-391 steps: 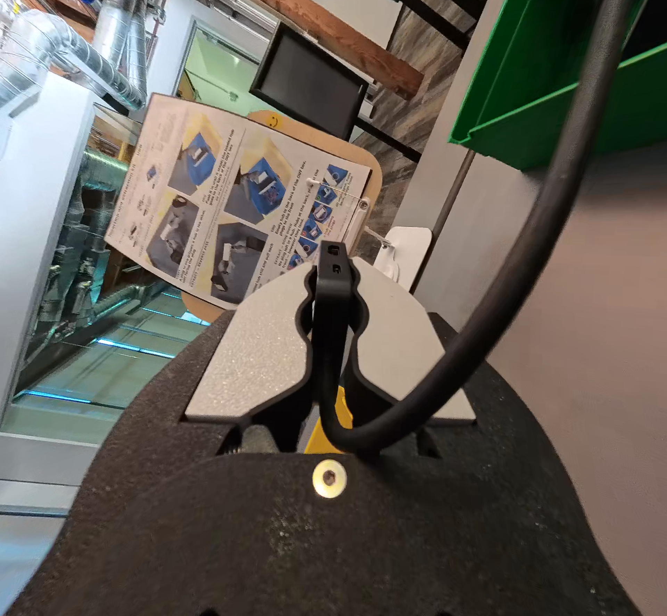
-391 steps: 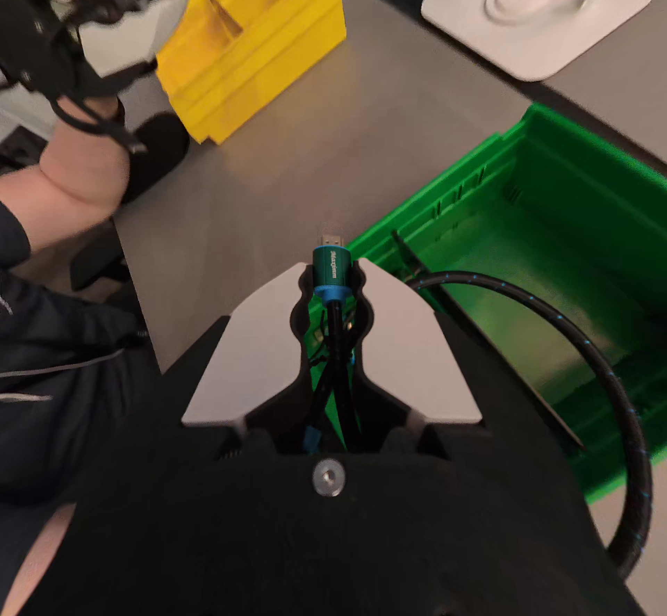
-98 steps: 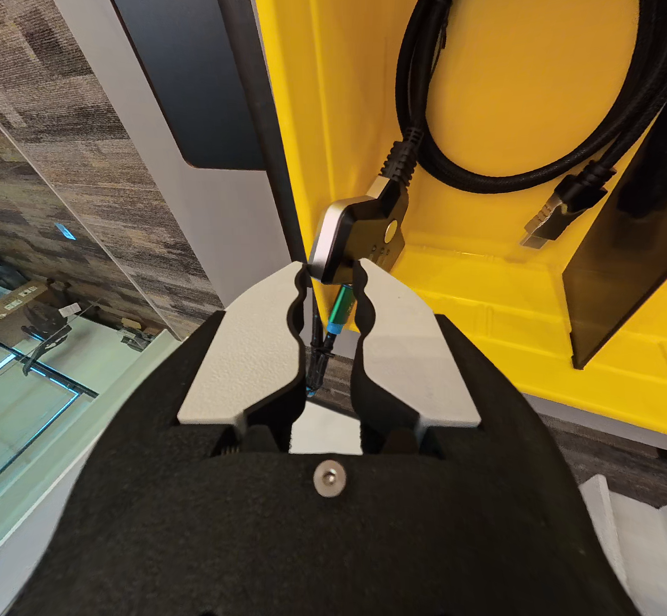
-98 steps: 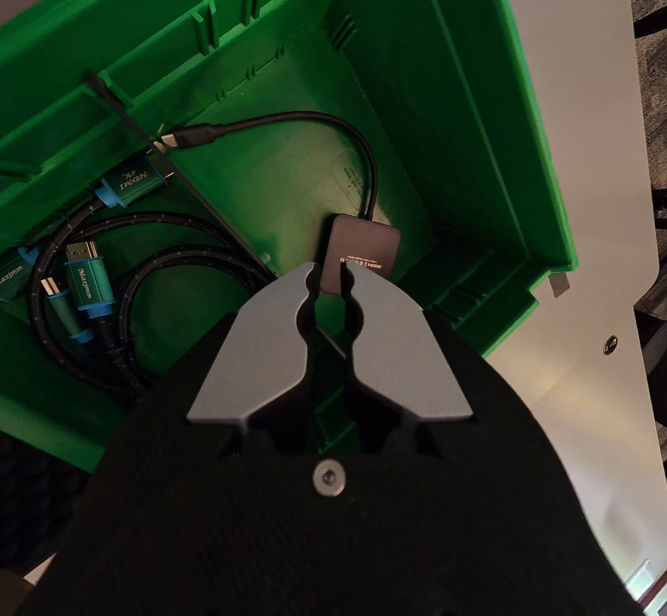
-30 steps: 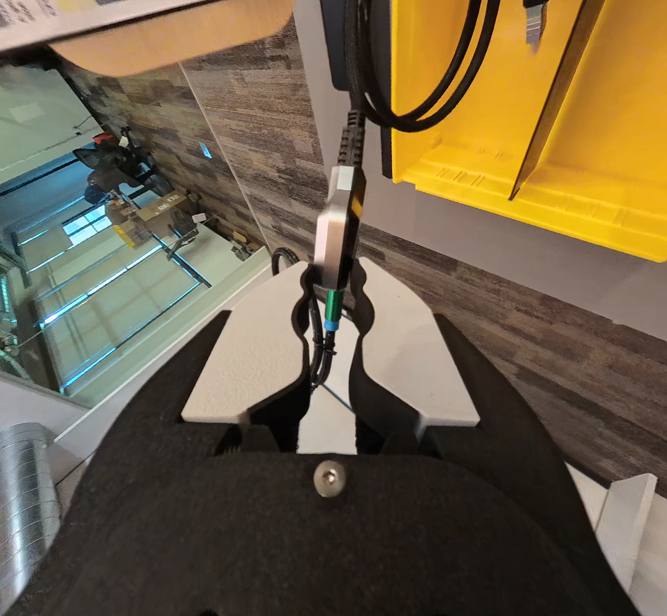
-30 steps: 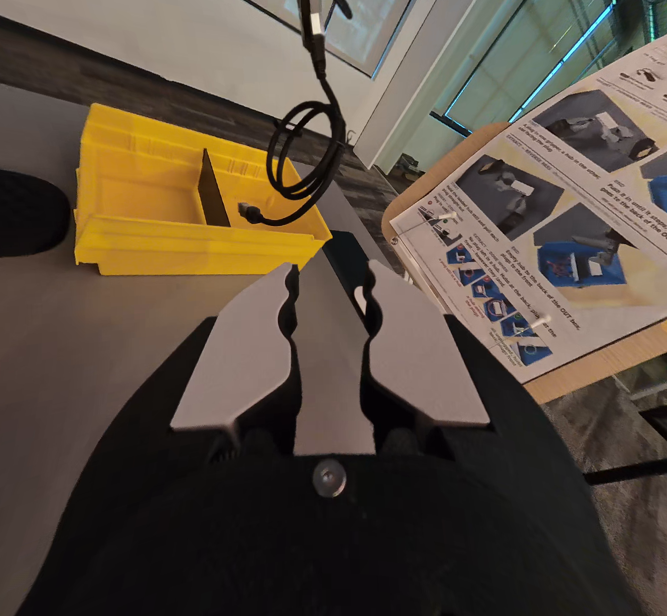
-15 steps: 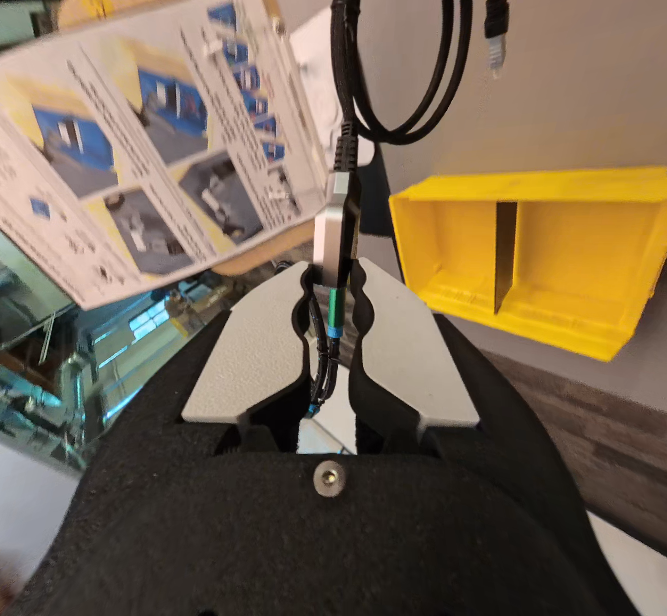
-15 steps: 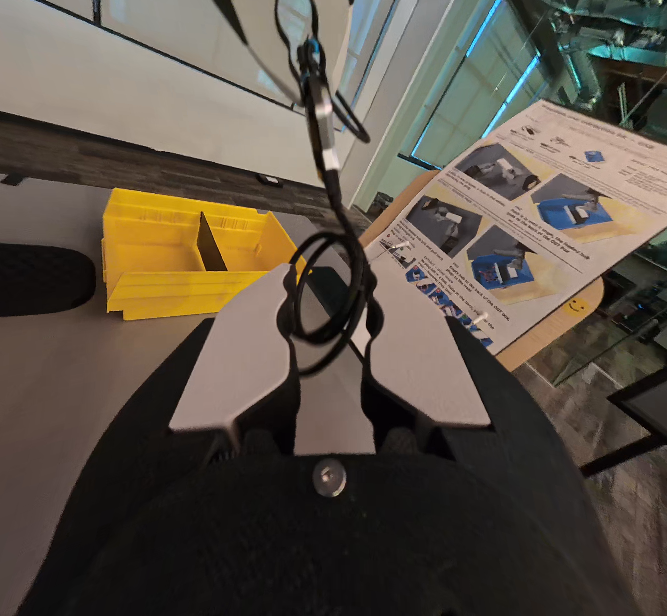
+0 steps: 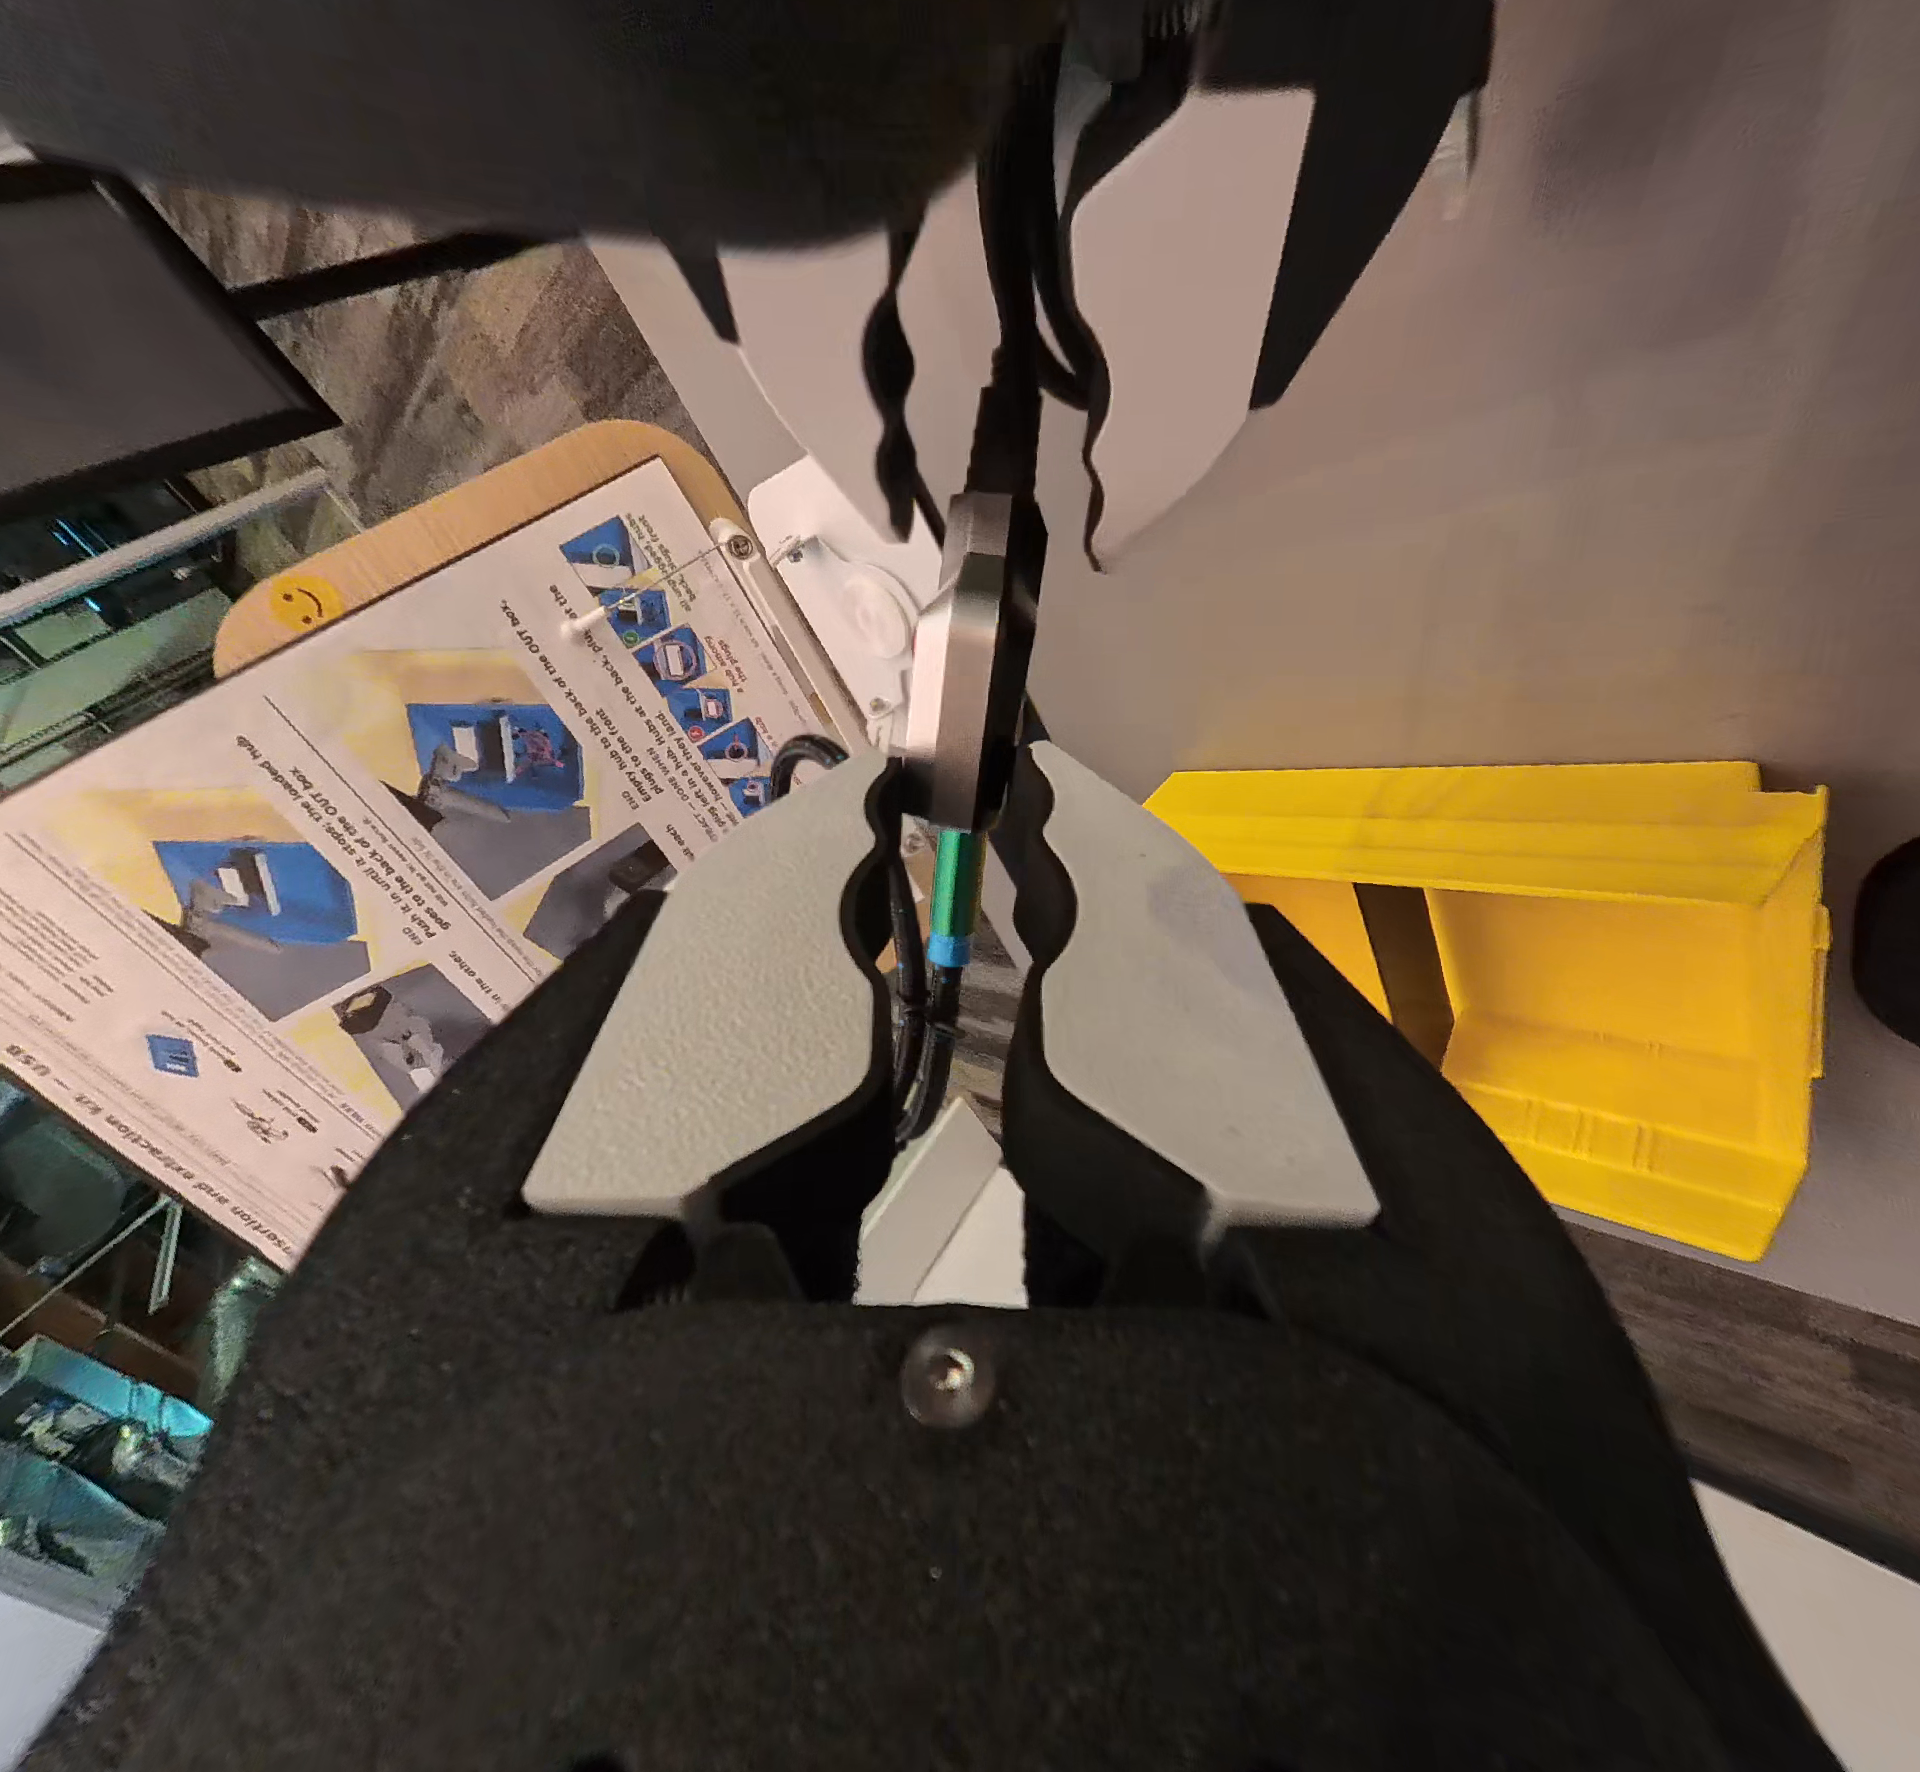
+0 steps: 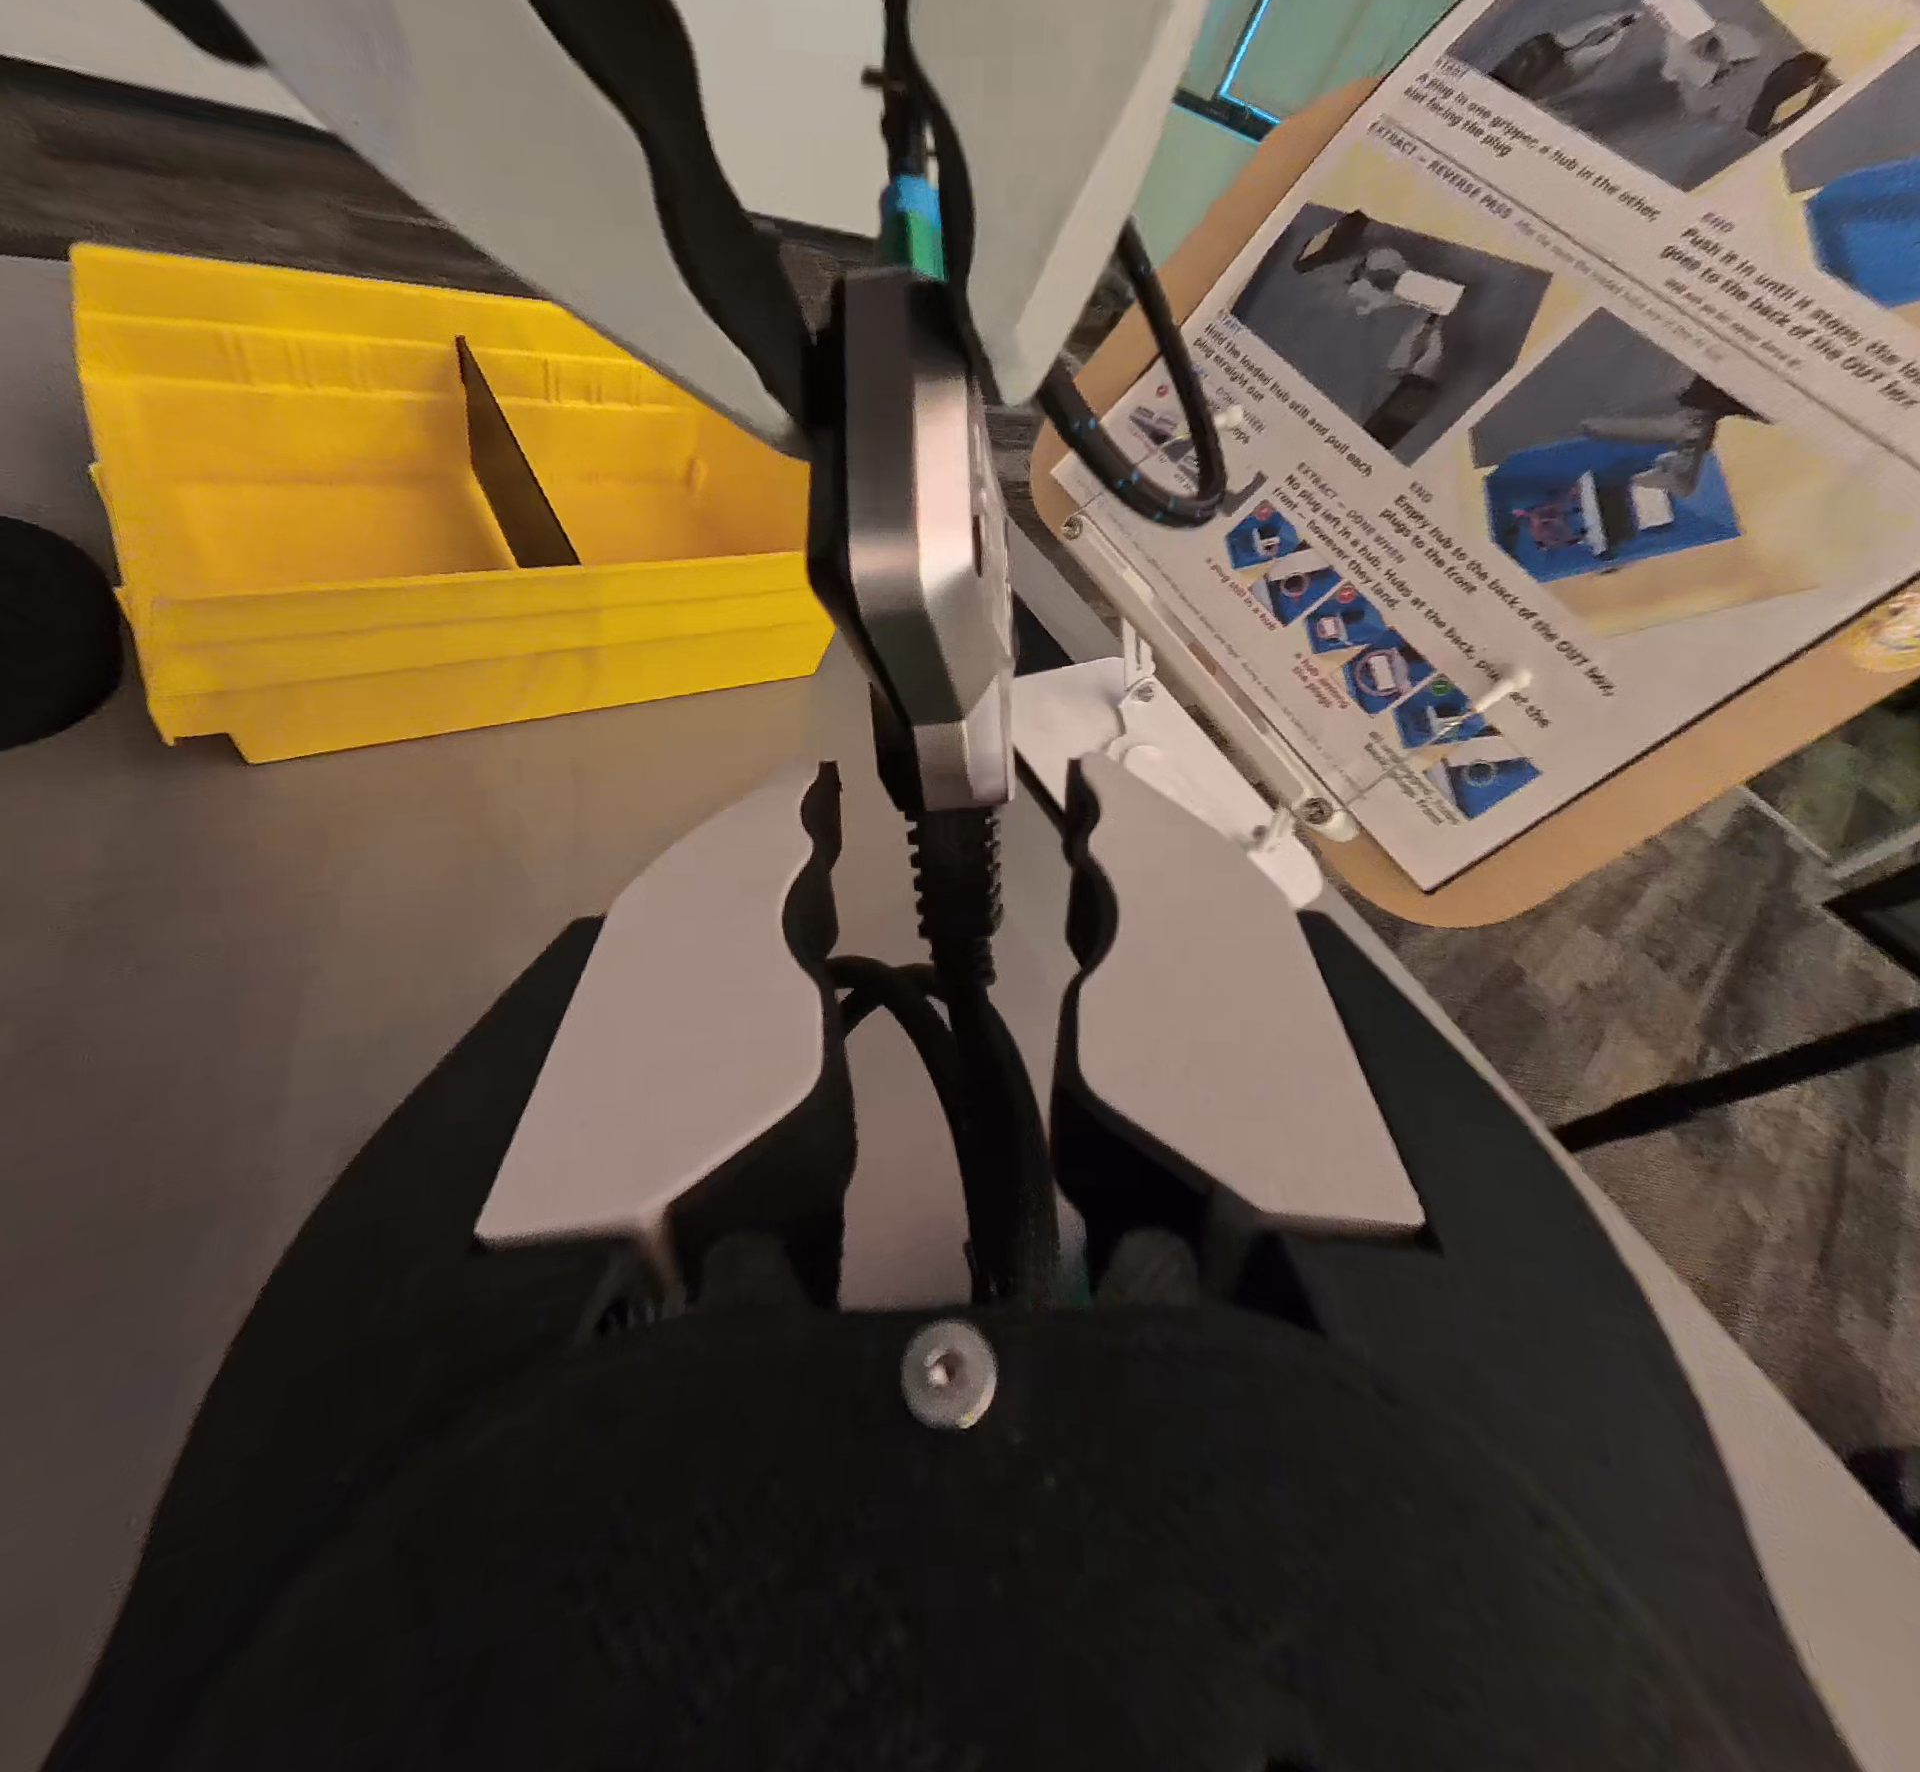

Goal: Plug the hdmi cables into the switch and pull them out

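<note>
My left gripper (image 9: 961, 766) is shut on the lower end of the silver-edged switch (image 9: 961, 642) and holds it in the air. A green HDMI plug (image 9: 954, 891) with a blue collar sits in the switch, between my left fingers. My right gripper (image 10: 951, 772) is open. Its fingers stand on either side of the switch's (image 10: 925, 538) far end and its ribbed black cable (image 10: 961, 891), without touching them. The right gripper (image 9: 992, 475) shows at the top of the left wrist view. The left gripper (image 10: 899, 392) and the plug (image 10: 912, 242) show at the top of the right wrist view.
A yellow divided bin (image 10: 416, 621) sits on the grey table (image 10: 312, 943); it also shows in the left wrist view (image 9: 1558, 1047). A printed instruction sheet on a wooden board (image 10: 1507, 423) stands to the right on a white stand base (image 10: 1070, 704). A black round object (image 10: 42, 631) lies at the left edge. Some 6 centimetres of space lies between my two pairs of fingers.
The two grippers have come together. My open right gripper now straddles the switch's cable end, which hung farther off before. My left gripper still grips the switch with the plug in it.
</note>
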